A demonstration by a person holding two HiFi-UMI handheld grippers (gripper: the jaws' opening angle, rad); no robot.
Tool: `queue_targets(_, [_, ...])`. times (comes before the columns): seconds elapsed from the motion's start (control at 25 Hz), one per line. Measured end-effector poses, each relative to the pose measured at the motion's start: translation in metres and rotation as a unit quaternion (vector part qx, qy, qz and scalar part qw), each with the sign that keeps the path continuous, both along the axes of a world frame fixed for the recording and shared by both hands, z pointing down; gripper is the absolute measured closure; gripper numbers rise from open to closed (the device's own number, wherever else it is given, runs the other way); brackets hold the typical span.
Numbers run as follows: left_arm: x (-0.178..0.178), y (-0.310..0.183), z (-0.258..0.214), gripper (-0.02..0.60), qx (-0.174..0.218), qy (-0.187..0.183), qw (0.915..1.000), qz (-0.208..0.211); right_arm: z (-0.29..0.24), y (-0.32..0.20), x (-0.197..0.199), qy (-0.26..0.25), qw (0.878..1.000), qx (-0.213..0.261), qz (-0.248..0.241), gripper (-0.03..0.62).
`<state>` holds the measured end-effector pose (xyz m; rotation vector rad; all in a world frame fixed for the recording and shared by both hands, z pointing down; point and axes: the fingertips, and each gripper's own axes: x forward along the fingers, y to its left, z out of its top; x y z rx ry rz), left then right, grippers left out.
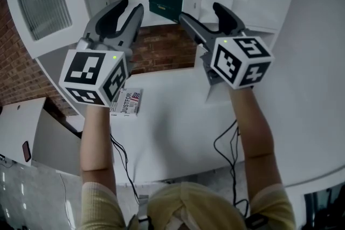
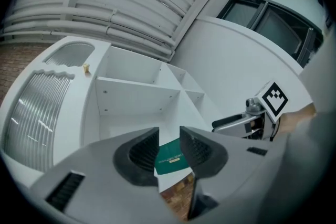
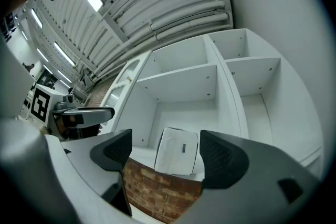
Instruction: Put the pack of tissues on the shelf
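L gripper (image 1: 129, 8): grey moulded shell, blk ribbed pads (image 2: 144, 149) lining the inside of both jaws. R gripper (image 1: 200, 12): same build and colours. Each carries a white cube w/ blk square markers on its faces, L cube (image 1: 97, 77) and R cube (image 1: 240, 61), w/ a small green light (image 1: 115, 56) at the top edge. Thin blk cable (image 1: 121, 161) trails from each. Person wears short pale-yellow sleeves (image 1: 97, 196).
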<state>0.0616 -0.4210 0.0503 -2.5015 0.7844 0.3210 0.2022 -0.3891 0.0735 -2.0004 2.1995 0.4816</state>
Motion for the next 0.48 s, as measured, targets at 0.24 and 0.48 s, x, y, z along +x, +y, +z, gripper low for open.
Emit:
queue_targets(0.24, [-0.009, 0.009, 0.013, 0.476, 0.000, 0.001, 1.0000, -0.002, 0.011, 0.015, -0.006, -0.014, 1.000, 0.009, -0.012, 0.192])
queue_targets(0.48, [-0.015, 0.021, 0.032, 0.497, -0.028, 0.009, 0.9995, 0.009, 0.025, 0.030, -0.017, -0.027, 0.999, 0.017, -0.028, 0.192])
